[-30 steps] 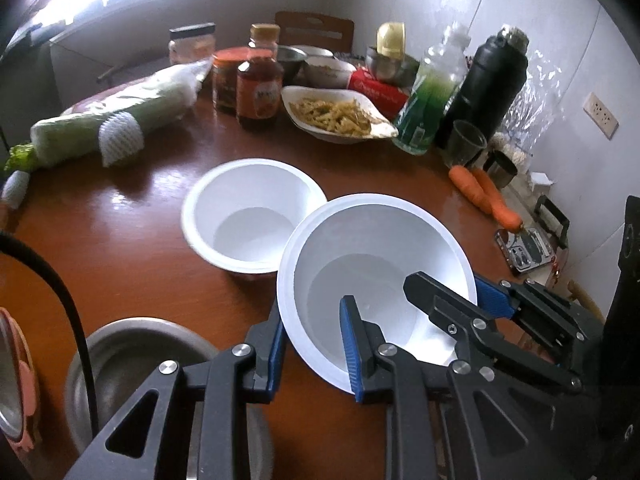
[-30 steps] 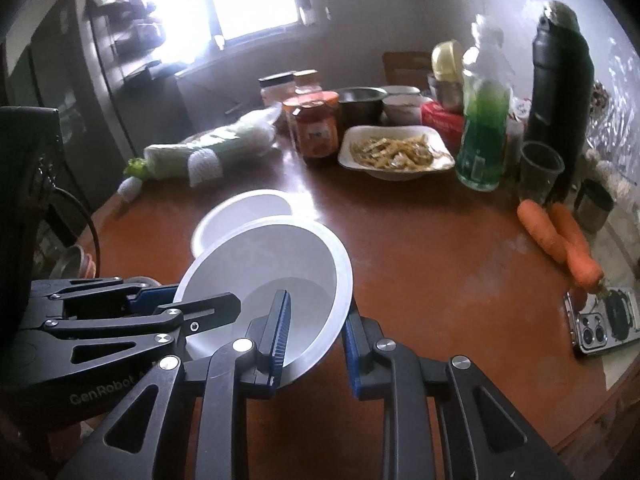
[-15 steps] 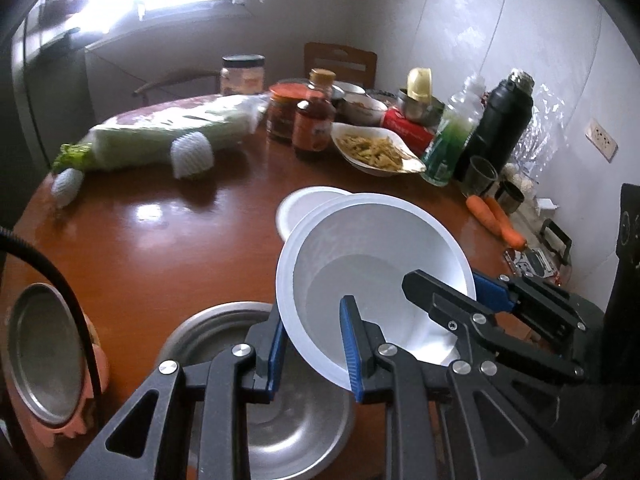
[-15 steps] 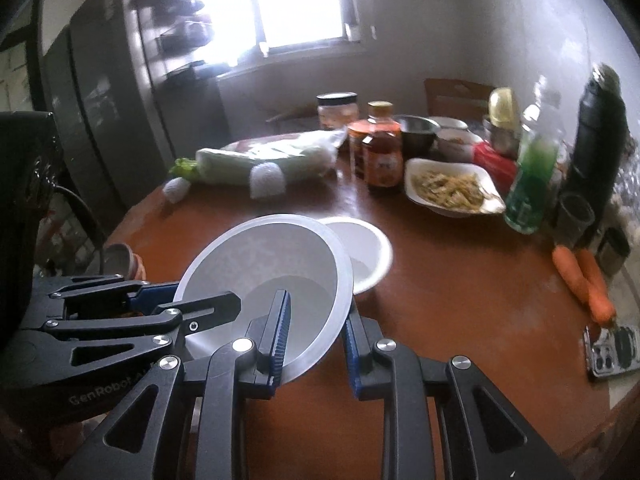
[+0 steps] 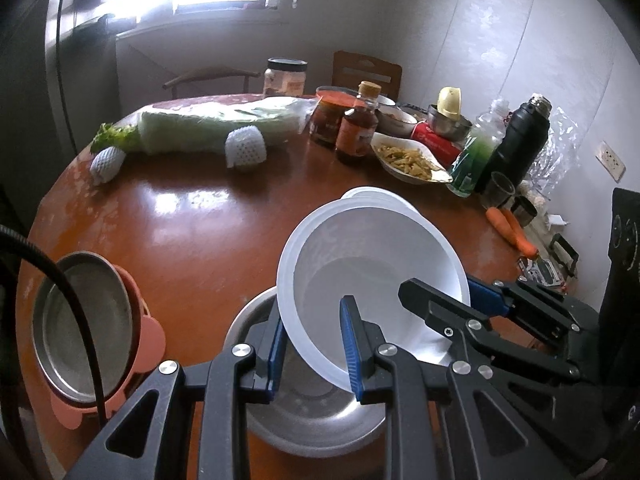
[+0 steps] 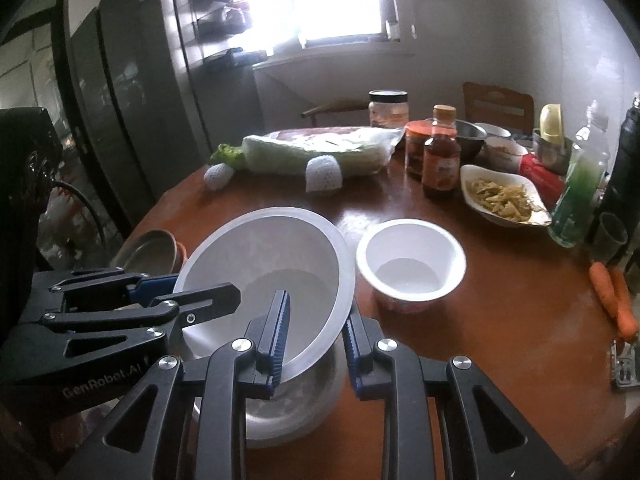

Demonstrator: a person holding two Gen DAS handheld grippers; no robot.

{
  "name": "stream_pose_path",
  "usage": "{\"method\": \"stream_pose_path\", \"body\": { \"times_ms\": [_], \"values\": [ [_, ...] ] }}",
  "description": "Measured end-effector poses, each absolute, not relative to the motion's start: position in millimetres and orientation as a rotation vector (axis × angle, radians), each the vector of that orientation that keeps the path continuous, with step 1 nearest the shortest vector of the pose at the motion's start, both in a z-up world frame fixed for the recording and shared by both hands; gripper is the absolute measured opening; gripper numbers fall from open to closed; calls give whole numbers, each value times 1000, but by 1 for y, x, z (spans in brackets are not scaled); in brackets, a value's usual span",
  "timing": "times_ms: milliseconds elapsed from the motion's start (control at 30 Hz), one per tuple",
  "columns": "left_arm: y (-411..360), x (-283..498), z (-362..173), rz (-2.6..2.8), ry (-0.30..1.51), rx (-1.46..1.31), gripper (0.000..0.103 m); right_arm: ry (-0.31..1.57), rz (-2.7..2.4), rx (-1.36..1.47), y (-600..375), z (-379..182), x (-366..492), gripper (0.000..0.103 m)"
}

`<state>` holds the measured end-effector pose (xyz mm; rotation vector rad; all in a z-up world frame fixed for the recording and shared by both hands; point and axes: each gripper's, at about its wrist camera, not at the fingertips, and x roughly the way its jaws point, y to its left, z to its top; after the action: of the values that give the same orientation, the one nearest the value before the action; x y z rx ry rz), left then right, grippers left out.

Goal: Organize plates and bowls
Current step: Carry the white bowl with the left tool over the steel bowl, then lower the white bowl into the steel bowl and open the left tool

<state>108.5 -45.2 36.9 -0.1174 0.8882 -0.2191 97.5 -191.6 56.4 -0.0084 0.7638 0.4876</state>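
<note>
A large white plastic bowl [image 5: 372,256] [image 6: 272,252] hangs tilted in the air, gripped on both sides. My left gripper [image 5: 314,340] [image 6: 192,292] is shut on its left rim. On the opposite rim, my right gripper [image 6: 316,328] [image 5: 440,300] is shut too. Directly under the bowl sits a steel bowl [image 5: 312,408] [image 6: 288,400] on the brown table [image 5: 192,240]. A smaller white bowl [image 6: 410,264] [image 5: 372,194] stands on the table just beyond, mostly hidden in the left wrist view. A steel plate in a pink holder [image 5: 84,320] [image 6: 148,248] lies at the near left.
Along the back of the table lie a wrapped cabbage [image 5: 208,128], jars and a sauce bottle [image 5: 356,128], a dish of food [image 5: 408,156], a green bottle [image 6: 580,192] and a black thermos [image 5: 520,140]. Carrots [image 5: 512,228] and a phone [image 5: 540,272] lie near the right edge.
Both grippers have carried the large white bowl back and a little up, away from the smaller white bowl, to above the steel bowl. The steel plate came into view.
</note>
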Motion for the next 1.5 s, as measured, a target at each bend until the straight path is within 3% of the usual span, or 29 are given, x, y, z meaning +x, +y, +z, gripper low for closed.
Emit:
{"method": "stream_pose_path", "body": {
  "times_ms": [667, 1500],
  "values": [
    [-37, 104, -8, -211, 990, -109, 25, 854, 500, -16, -176, 16, 92, 28],
    [-41, 107, -25, -197, 1036, -87, 25, 910, 496, -59, -171, -5, 91, 29]
  ]
}}
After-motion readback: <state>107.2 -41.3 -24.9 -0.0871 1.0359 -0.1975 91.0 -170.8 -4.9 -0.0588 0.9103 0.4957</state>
